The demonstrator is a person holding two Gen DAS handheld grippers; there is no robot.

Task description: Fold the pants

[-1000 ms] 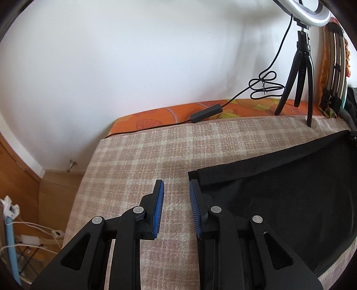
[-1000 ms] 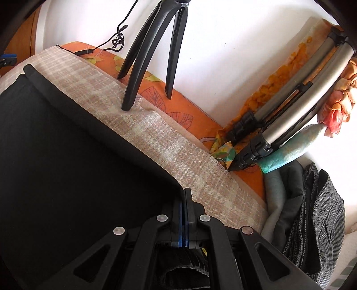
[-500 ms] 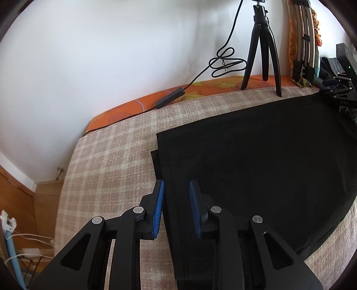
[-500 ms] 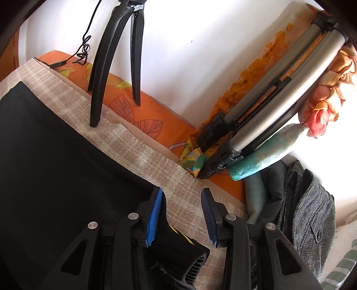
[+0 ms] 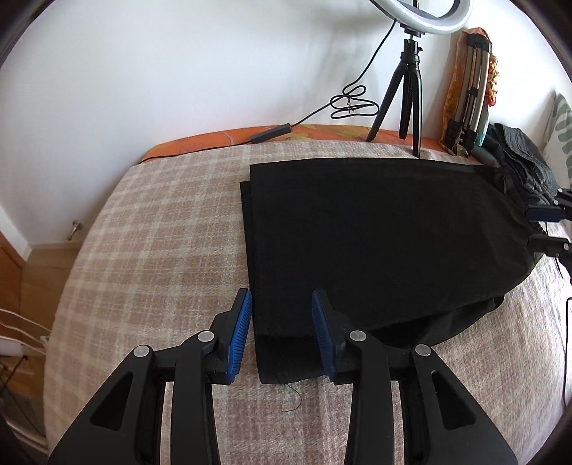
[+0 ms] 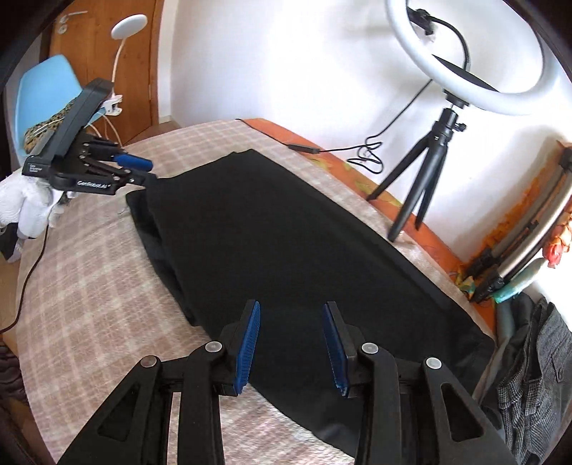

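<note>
Right wrist view alone catching left gripper (image 6: pixel 141 171) spread wide at ten o'clock over black pants (image 6: pixel 286 250), right gripper (image 6: pixel 291 343) likewise gaping, empty; ring light tripod (image 6: pixel 422 179) at two o'clock.

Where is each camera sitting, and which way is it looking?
Left wrist: on the left gripper, open at the hem end of the black pants, facing the wall and ring light.
Right wrist: on the right gripper, open at the opposite end, looking along the pants; a white-gloved hand shows.
Shared: pants, plaid blanket, ring light, and each other's gripper.
</note>
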